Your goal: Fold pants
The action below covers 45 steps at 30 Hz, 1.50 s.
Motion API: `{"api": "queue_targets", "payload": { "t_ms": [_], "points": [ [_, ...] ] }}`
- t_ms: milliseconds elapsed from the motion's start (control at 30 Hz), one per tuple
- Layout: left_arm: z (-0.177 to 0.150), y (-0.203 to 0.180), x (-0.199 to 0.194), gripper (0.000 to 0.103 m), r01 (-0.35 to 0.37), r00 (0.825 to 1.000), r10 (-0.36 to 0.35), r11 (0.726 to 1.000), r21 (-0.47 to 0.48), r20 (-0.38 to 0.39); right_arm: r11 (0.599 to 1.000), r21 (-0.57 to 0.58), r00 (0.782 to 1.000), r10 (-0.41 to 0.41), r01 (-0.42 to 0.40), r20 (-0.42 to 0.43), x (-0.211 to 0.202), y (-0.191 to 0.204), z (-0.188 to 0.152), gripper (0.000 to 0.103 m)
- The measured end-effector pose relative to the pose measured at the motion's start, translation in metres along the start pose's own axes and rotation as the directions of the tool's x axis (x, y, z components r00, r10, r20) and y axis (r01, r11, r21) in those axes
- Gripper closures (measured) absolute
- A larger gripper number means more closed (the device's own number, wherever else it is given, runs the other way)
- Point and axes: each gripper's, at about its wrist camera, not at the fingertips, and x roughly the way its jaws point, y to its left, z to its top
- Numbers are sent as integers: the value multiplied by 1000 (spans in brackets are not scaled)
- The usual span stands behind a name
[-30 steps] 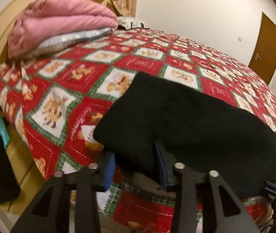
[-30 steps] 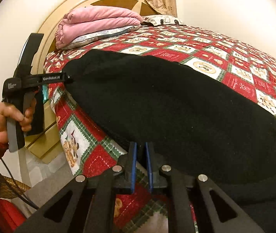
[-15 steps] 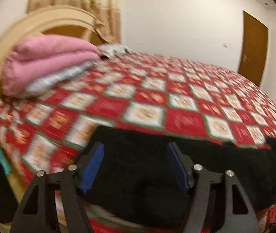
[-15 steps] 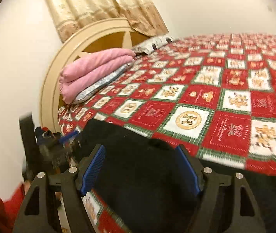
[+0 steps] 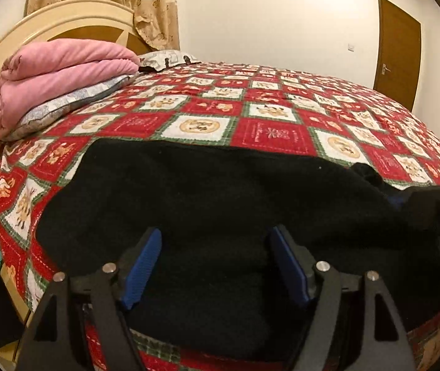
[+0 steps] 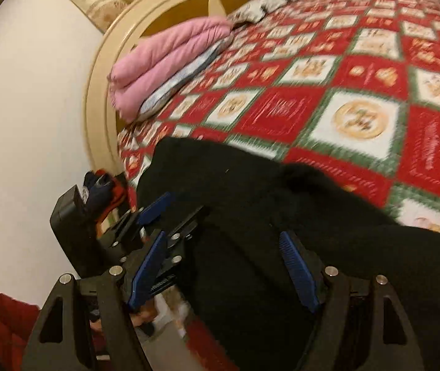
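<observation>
Looking along the left gripper point(image 5: 215, 266), its blue pads stand spread wide with nothing between them, poised just above the black pants point(image 5: 220, 191), which lie folded on the red patchwork quilt point(image 5: 269, 133) near the bed's front edge. The near fold runs right down to that edge, so a careless drag from here could pull the cloth over the side and undo the fold. A small lump of fabric pokes up at the far right of the pants, and folding again over it would likely leave a crooked, bulky bundle. From the right wrist view, the right gripper point(image 6: 221, 266) is likewise spread and holding nothing, hovering over the pants point(image 6: 251, 216), with the left gripper point(image 6: 155, 216) close beside its left pad. That nearness is the second risk: closing or swinging either tool now could knock the two together or pinch only one layer. This view is smeared, so I cannot tell for sure whether the pads touch the cloth. The pink blanket point(image 6: 164, 55) by the headboard point(image 6: 102, 71) sits well apart and poses no trouble.
</observation>
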Motion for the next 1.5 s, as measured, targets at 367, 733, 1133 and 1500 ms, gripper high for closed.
{"api": "queue_targets", "payload": {
  "t_ms": [367,733,1133,1500],
  "points": [
    [0,-2,4,25,-3,1000,3,1000,2,1,988,23,971,-156,155,180,-5,-1,15,27],
    [-1,-3,4,24,-3,1000,3,1000,-4,7,999,7,996,44,-44,-73,16,-8,29,14],
    [0,-2,6,22,-3,1000,3,1000,8,6,810,434,919,355,-395,173,14,-92,71,17],
    [2,-2,7,19,-2,1000,2,1000,8,-6,852,522,951,-186,32,246,-146,-134,22,37]
  ]
}}
